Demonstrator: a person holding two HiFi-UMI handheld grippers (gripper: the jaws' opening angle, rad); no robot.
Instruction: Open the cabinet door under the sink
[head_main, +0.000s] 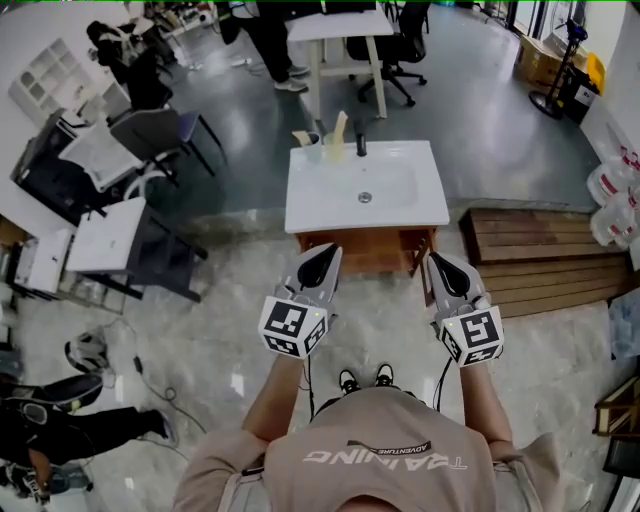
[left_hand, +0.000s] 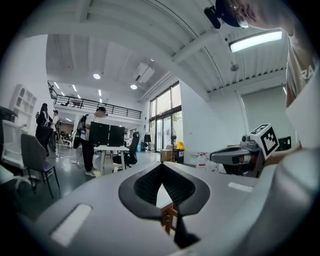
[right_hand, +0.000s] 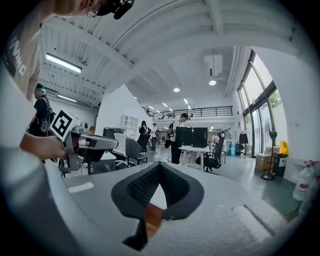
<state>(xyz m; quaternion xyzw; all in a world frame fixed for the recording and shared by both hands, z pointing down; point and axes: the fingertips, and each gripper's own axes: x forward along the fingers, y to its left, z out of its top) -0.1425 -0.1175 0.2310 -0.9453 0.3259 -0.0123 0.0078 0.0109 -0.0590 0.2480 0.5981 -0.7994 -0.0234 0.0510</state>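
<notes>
Grey workshop flooring is spreading around the white sink (head_main: 365, 190), with the wooden cabinet (head_main: 365, 250) sitting beneath it, front facing me. I am holding the left gripper (head_main: 322, 255) and the right gripper (head_main: 440, 262) level near that front, both claws pressed together, pinching nothing.

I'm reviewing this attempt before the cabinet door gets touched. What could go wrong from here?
1. The left gripper and right gripper are both shut and empty, so unless they open first they may bump the brown wooden cabinet rather than catch its door.
2. The white rectangular sink basin sits over the cabinet front. The head view sees that front steeply and no handle shows, so aiming may be poor.
</notes>
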